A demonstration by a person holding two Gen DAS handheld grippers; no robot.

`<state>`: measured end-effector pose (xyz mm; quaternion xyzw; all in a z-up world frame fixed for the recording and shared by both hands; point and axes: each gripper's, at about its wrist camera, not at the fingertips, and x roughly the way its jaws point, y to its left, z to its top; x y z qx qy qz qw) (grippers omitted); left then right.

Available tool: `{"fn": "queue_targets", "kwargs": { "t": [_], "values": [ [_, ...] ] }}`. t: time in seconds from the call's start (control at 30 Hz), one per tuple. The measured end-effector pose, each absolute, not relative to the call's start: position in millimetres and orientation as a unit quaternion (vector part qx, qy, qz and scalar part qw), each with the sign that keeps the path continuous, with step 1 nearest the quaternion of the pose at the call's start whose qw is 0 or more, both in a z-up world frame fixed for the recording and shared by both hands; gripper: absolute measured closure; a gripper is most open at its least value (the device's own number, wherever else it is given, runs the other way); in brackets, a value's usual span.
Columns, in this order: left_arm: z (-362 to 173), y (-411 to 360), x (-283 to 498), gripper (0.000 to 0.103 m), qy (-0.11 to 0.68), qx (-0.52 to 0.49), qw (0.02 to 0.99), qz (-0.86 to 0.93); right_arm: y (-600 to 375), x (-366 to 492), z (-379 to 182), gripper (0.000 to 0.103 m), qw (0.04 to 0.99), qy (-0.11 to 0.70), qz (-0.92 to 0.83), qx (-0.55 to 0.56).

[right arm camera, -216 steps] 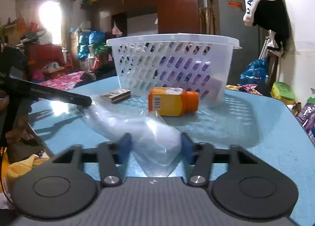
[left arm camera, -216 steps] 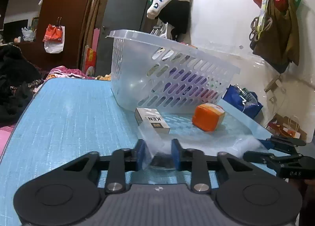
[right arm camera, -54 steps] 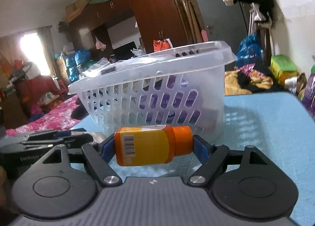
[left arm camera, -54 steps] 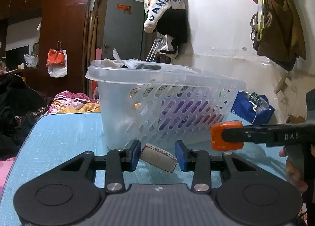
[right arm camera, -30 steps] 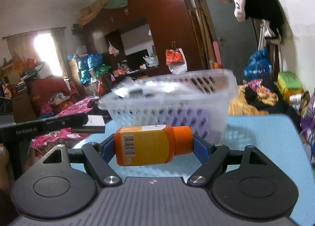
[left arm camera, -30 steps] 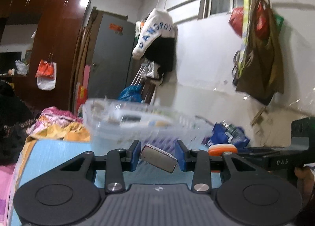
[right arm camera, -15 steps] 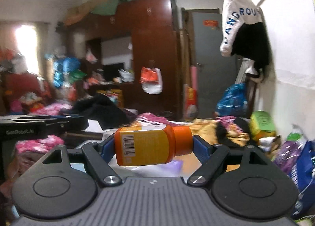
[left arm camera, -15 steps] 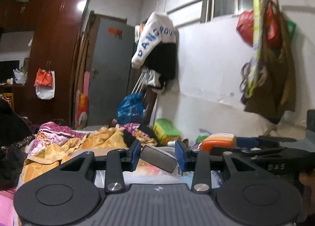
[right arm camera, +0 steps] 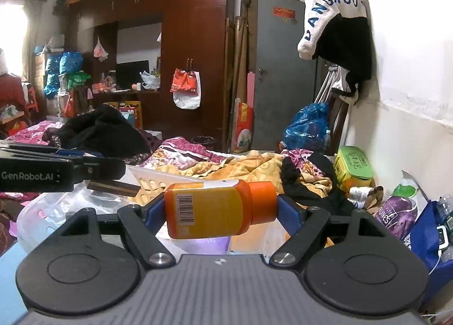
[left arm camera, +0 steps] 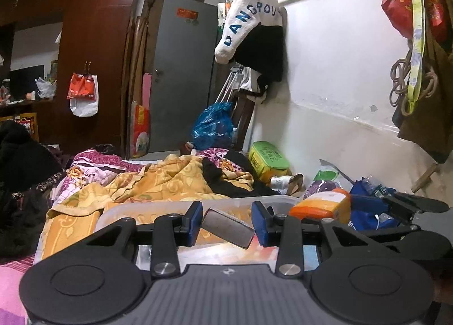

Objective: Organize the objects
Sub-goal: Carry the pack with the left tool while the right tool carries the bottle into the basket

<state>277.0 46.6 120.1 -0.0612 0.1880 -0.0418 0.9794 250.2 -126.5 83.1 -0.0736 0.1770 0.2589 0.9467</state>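
My left gripper (left arm camera: pixel 228 224) is shut on a small grey box (left arm camera: pixel 226 227), tilted between the blue pads, held above the white plastic basket (left arm camera: pixel 158 206). My right gripper (right arm camera: pixel 219 211) is shut on an orange bottle (right arm camera: pixel 209 209) lying sideways, orange cap to the right, also above the basket, whose rim (right arm camera: pixel 158 176) shows below it. In the left wrist view the orange bottle (left arm camera: pixel 322 203) and the right gripper (left arm camera: pixel 396 206) are at right. In the right wrist view the left gripper (right arm camera: pixel 93 172) with the box (right arm camera: pixel 113 187) is at left.
Beyond the basket lies a bed heaped with yellow and floral blankets (left arm camera: pixel 158 178) and dark clothes (right arm camera: pixel 96 129). A green tin (right arm camera: pixel 352 168), bags and a blue plastic bag (left arm camera: pixel 212 127) stand by the white wall. A brown wardrobe (right arm camera: pixel 195 50) and grey door (left arm camera: pixel 178 70) are behind.
Both grippers have risen with their objects from table height to above the basket; the basket now sits low in both views, seen from over its rim.
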Motion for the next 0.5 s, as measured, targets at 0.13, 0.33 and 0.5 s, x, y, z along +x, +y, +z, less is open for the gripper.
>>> {"fn": "queue_targets", "kwargs": {
  "t": [0.13,0.33,0.5],
  "values": [
    [117,46,279,0.061,0.188,-0.059,0.980,-0.033,-124,255,79,0.021,0.946,0.188,0.251,-0.080],
    [110,45,287,0.061,0.201,-0.052,0.978,-0.026,-119,261,70,0.021,0.944,0.204,0.246,-0.088],
    [109,41,285,0.057,0.200,-0.034,0.979,-0.023,-123,266,72,0.020,0.938,0.222,0.254,-0.073]
  ]
}}
